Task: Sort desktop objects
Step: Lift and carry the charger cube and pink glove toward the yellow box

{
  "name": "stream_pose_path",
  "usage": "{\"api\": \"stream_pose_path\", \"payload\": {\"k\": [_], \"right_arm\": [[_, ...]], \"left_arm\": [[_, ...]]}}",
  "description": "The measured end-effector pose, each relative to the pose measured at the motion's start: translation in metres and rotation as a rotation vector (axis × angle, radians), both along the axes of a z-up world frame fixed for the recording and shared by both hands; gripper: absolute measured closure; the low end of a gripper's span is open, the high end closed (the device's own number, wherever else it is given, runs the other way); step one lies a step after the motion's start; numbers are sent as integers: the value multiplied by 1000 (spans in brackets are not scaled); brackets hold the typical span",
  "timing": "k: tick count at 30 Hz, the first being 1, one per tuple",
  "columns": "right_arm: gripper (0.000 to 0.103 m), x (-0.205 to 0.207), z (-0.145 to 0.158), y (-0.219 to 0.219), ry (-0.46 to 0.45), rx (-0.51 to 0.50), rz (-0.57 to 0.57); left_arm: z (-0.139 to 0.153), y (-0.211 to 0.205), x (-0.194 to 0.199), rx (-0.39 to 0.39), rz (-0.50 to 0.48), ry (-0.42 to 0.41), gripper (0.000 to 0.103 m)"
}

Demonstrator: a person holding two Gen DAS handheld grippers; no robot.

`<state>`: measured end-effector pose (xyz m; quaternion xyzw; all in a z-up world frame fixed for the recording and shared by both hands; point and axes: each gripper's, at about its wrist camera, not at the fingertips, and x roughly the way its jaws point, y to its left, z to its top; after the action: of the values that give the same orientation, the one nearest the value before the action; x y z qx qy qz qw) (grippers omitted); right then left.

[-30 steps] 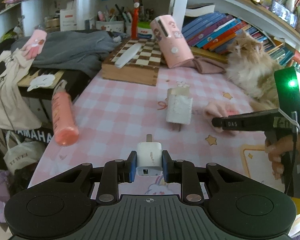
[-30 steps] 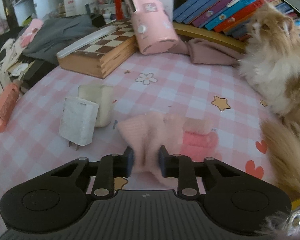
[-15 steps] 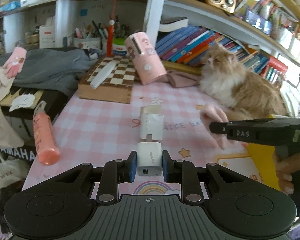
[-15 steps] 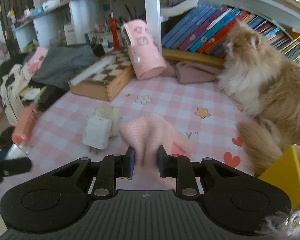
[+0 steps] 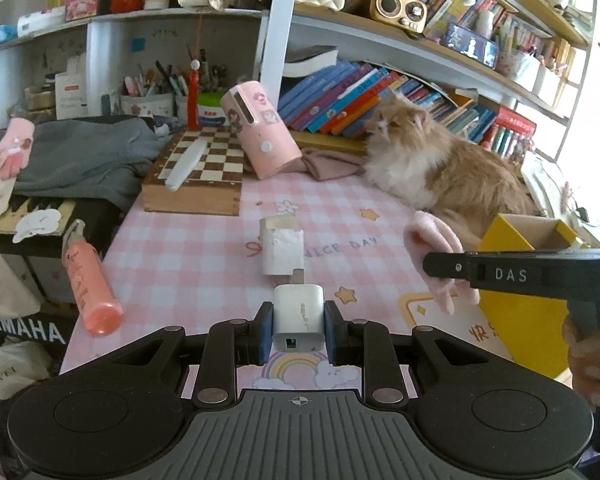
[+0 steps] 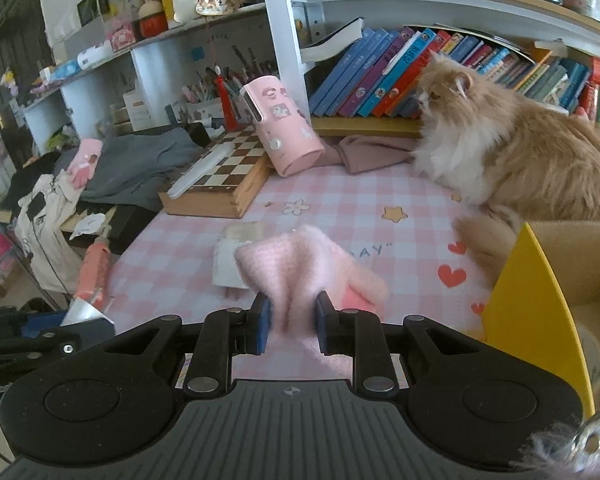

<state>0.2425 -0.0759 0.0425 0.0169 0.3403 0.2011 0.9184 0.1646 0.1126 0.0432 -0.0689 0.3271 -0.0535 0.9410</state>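
"DAS" stands in pale letters on the black arm of the right hand-held gripper [image 5: 444,268], seen from the left wrist view. "NICE DAY" is printed in pink on the checked cloth [image 5: 204,248] covering the surface. "YAMAHA", partly cut off, shows in white on a dark bag [image 5: 28,330] at the left edge. Book spines are too small to read.

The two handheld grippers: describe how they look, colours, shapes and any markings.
Both are matte black plastic. The left gripper has a ribbed, rounded body with two round discs, linkage arms joined by silver rivets, and blue pads on the fingers. The right gripper is built the same; seen side-on from the left wrist camera it shows white "DAS" lettering. The hand on its grip wears no sleeve or glove.
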Motion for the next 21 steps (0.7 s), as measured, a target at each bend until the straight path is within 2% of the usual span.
{"api": "stream_pose_path", "payload": {"k": [21], "right_arm": [[82, -87, -1, 7, 56, -15, -58]], "left_arm": [[4, 8, -59, -37, -85, -15, 79]]}}
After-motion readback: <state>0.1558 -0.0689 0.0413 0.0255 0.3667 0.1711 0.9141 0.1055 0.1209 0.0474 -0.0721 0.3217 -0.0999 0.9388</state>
